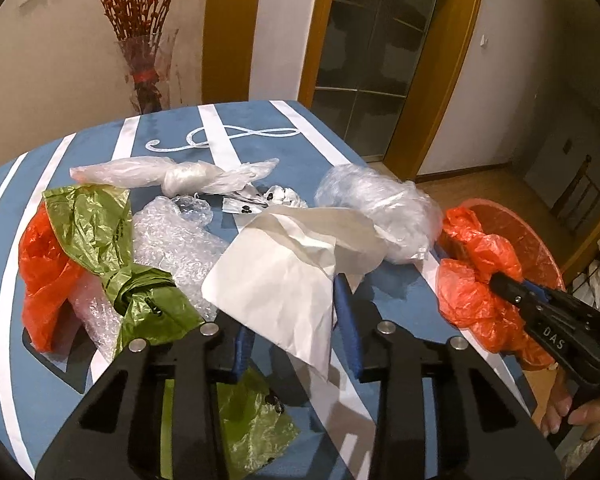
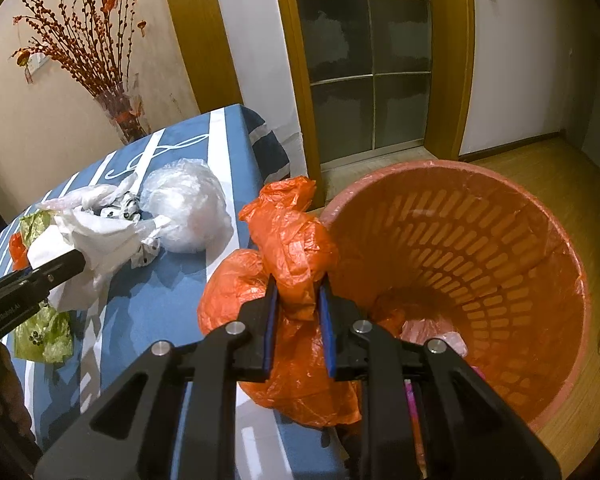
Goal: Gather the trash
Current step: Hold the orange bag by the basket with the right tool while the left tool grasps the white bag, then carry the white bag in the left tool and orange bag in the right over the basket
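My right gripper (image 2: 298, 292) is shut on a crumpled orange plastic bag (image 2: 296, 252) and holds it at the table's right edge, beside the orange slotted waste basket (image 2: 500, 248). That bag (image 1: 476, 276) and gripper (image 1: 500, 280) also show in the left wrist view, with the basket (image 1: 520, 232) behind. My left gripper (image 1: 296, 300) is open, its fingers on either side of a white sheet of paper (image 1: 284, 280); in the right wrist view its finger (image 2: 60, 266) touches the paper (image 2: 96, 248). Whether it grips is unclear.
On the blue striped tablecloth (image 1: 260, 136) lie a green bag (image 1: 96, 232), another orange bag (image 1: 44, 276), bubble wrap (image 1: 172, 240), clear plastic bundles (image 1: 380, 208) and a twisted clear bag (image 1: 172, 174). A vase of red branches (image 1: 144, 68) stands behind. The basket holds some trash (image 2: 428, 328).
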